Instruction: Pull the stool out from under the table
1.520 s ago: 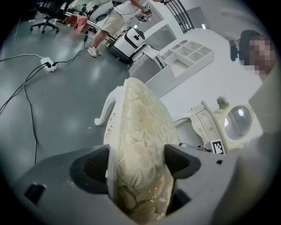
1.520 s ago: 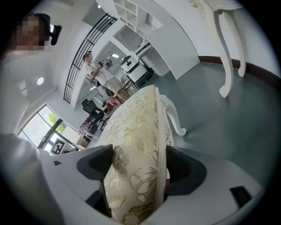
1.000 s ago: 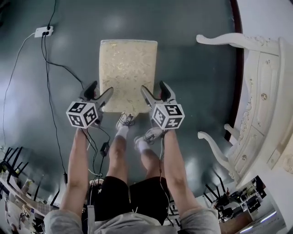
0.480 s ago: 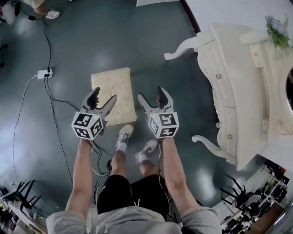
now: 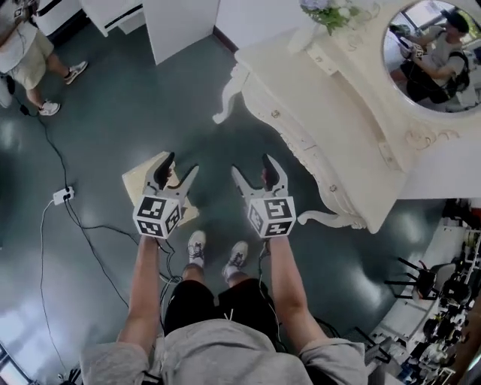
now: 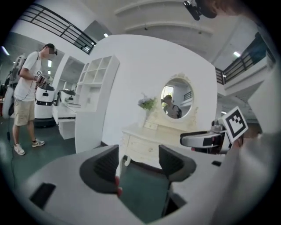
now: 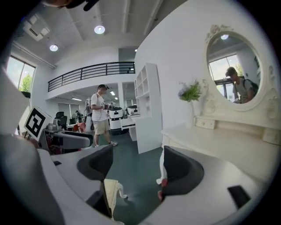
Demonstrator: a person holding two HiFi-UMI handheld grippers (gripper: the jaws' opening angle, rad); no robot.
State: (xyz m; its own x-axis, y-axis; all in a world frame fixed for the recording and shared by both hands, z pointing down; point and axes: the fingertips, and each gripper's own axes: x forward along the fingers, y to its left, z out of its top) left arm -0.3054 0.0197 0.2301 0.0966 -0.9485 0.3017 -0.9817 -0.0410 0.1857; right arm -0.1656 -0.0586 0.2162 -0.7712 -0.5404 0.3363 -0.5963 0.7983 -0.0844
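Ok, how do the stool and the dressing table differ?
The stool is small and low, with a textured yellowish top; the dressing table is far bigger, smooth white, with drawers and curled legs. The stool stands alone on open floor, clear of the table; the table bears a round mirror. Both are pale and stand on that dark floor.

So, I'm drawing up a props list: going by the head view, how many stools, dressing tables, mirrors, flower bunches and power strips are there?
Stool: 1
Dressing table: 1
Round mirror: 1
Flower bunch: 1
Power strip: 1
Total: 5
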